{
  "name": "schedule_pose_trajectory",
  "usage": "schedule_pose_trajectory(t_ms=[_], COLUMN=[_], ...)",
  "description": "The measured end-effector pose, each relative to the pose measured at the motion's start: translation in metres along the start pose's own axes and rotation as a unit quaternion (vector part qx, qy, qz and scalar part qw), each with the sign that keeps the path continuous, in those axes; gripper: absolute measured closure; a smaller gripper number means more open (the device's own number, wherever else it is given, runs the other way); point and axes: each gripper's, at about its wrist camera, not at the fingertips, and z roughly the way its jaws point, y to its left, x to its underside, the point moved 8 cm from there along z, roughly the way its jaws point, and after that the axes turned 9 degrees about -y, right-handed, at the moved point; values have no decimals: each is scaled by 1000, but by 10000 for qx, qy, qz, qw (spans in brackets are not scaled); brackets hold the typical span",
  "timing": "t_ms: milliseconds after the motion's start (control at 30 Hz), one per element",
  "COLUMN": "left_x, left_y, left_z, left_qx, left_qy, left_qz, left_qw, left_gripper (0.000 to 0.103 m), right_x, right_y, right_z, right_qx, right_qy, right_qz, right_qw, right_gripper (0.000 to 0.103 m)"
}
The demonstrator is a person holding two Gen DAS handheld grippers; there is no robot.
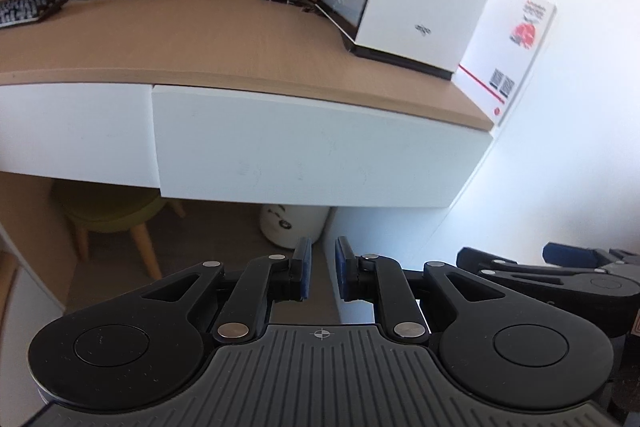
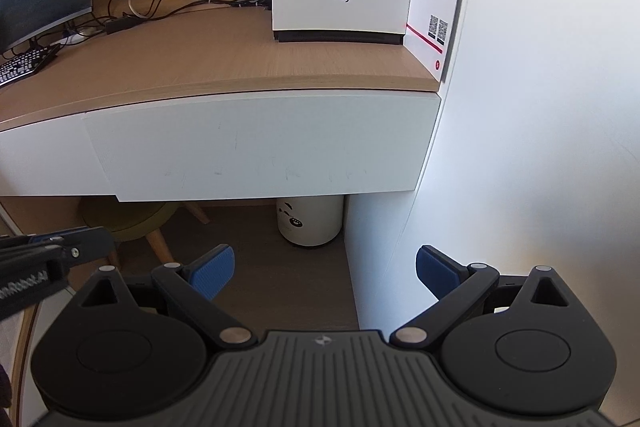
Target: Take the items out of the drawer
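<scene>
Under the wooden desk (image 2: 224,67), at its right end by the white wall, a white drawer (image 2: 264,147) sits closed, its flat front flush with its neighbour. The left tool (image 1: 320,269) hovers in front of and below it, blue pads nearly together with a thin gap, nothing between them. The right tool (image 2: 325,269) hangs beside it, jaws spread wide and empty. A white bin (image 2: 310,221) stands on the floor underneath.
</scene>
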Motion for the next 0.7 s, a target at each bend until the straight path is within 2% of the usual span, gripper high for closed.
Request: schedule_pose_trajectory(t_ms=[100,167,267,333,467,600,700], left_x=[-14,-23,-35,-43,-58,-71,-86], left_y=[27,48,78,90,103,117,133], left_z=[8,17,30,39,53,66,68], left_qx=[-200,-248,-166,50,184,72,70], left_qy=[-37,65,304,476,535,331,-282], left_qz=[15,-142,-437,-543,-540,-554,-860], left_qw=[9998,9996,9984,9974,9969,9979,9959], left_gripper=[87,87,87,87,87,87,87], right_x=[-8,-15,-24,-30,-48,-65,-75], right_y=[13,21,34,41,50,46,36], right_z=[9,15,24,31,34,35,43], right_qx=[119,100,125,210,346,392,476], right_qy=[96,151,208,285,239,190,148], right_qz=[-47,-23,-61,-128,-221,-169,-199], right_qw=[9999,9998,9997,9993,9989,9989,9986], right_gripper=[5,5,5,5,5,5,5])
